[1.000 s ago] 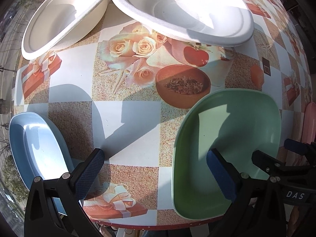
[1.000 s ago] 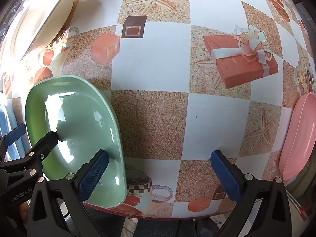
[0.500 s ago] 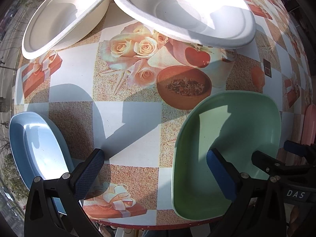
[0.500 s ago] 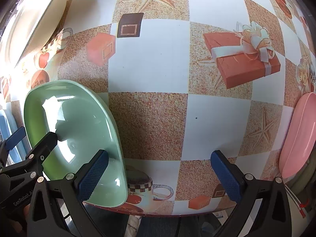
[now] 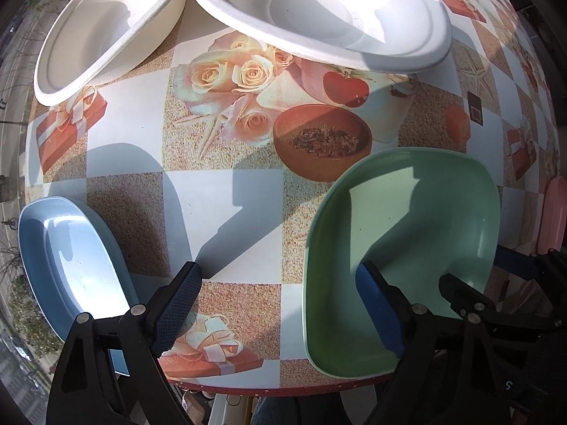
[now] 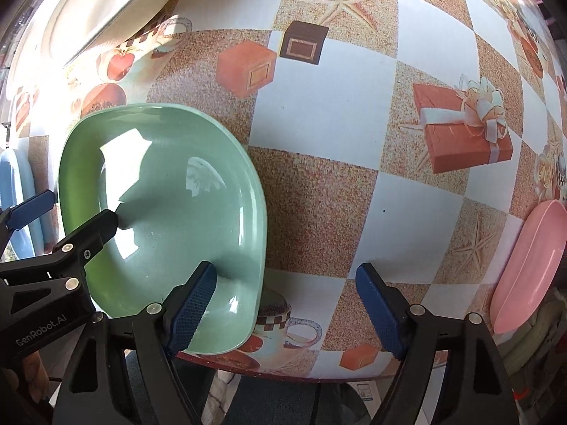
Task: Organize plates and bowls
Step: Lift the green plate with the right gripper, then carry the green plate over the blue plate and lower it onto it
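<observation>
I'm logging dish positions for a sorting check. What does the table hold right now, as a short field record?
surface: checked patterned tablecloth
near edge, centre: square green plastic plate
near left: blue plastic plate
far side: two white paper bowls, rims overlapping
right edge: pink plastic plate
left gripper: jaws closing, nothing gripped
right gripper: jaws closing, nothing gripped

Beyond my fingers I see a table [image 6: 329,113] under a checkered cloth printed with roses, starfish and gift boxes. Hard sunlight crosses it, throwing sharp shadows. Past the table's edge, left of my left fingers, blurred trees [image 5: 24,304] show outside.
</observation>
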`<control>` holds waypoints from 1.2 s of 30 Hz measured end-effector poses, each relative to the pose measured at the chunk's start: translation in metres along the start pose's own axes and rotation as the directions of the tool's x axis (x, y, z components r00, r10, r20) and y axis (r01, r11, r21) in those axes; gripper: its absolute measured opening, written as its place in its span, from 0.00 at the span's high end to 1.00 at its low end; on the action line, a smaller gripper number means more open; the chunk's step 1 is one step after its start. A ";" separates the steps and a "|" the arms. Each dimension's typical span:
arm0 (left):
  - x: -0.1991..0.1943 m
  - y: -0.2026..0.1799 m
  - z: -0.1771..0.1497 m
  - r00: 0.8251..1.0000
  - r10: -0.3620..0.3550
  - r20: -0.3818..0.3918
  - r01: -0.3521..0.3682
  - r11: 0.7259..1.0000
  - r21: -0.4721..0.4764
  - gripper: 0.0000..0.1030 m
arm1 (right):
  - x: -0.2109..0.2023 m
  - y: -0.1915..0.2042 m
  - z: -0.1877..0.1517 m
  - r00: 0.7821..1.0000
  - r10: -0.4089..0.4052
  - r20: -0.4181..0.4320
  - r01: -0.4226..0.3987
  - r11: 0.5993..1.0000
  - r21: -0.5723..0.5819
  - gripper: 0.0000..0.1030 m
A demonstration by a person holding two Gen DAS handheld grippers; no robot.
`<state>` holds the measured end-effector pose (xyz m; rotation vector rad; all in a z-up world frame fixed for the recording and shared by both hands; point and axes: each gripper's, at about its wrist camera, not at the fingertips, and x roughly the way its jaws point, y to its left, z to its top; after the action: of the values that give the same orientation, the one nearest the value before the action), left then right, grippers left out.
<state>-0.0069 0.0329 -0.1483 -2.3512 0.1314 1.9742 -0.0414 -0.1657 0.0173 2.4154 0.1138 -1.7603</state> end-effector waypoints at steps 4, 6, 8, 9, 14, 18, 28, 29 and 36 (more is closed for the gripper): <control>-0.008 -0.009 -0.004 0.999 -0.002 0.034 0.001 0.999 0.045 0.28 | -0.005 0.014 0.002 1.000 0.013 0.014 -0.013 1.000 -0.028 0.55; -0.014 -0.017 -0.005 0.998 -0.014 0.063 0.008 0.995 0.095 0.54 | -0.006 0.019 0.005 0.999 0.033 0.013 -0.033 0.999 -0.039 0.75; -0.017 -0.024 -0.006 0.997 -0.019 0.073 0.009 0.991 0.137 0.69 | -0.005 0.021 0.009 0.999 0.044 0.008 -0.043 0.998 -0.040 0.77; -0.018 -0.024 -0.006 0.997 -0.022 0.078 0.011 0.990 0.143 0.70 | -0.004 0.022 0.010 0.999 0.043 0.002 -0.043 0.998 -0.041 0.78; -0.020 -0.016 -0.010 0.996 -0.036 0.076 0.026 0.991 0.131 0.81 | 0.001 0.019 0.018 0.999 0.048 -0.020 -0.048 0.999 -0.022 0.78; -0.021 -0.011 -0.014 0.997 -0.032 0.073 0.022 0.992 0.126 0.81 | 0.004 0.021 0.026 0.998 0.042 -0.044 -0.044 0.999 -0.032 0.78; -0.034 0.003 -0.005 0.996 -0.025 0.089 0.015 0.993 0.119 0.81 | 0.013 0.027 0.030 0.997 0.049 -0.063 -0.052 0.997 -0.053 0.78; -0.036 0.004 -0.004 0.995 -0.022 0.092 0.011 0.993 0.121 0.81 | 0.013 0.027 0.030 0.997 0.049 -0.059 -0.052 0.997 -0.053 0.78; -0.053 0.008 -0.006 0.991 -0.011 0.132 -0.005 0.992 0.122 0.81 | 0.009 0.023 0.034 0.997 0.059 -0.039 -0.062 0.996 -0.059 0.78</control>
<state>-0.0108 0.0255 -0.0948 -2.1382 0.2344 2.0504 -0.0675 -0.1946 0.0006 2.3834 0.0956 -1.6627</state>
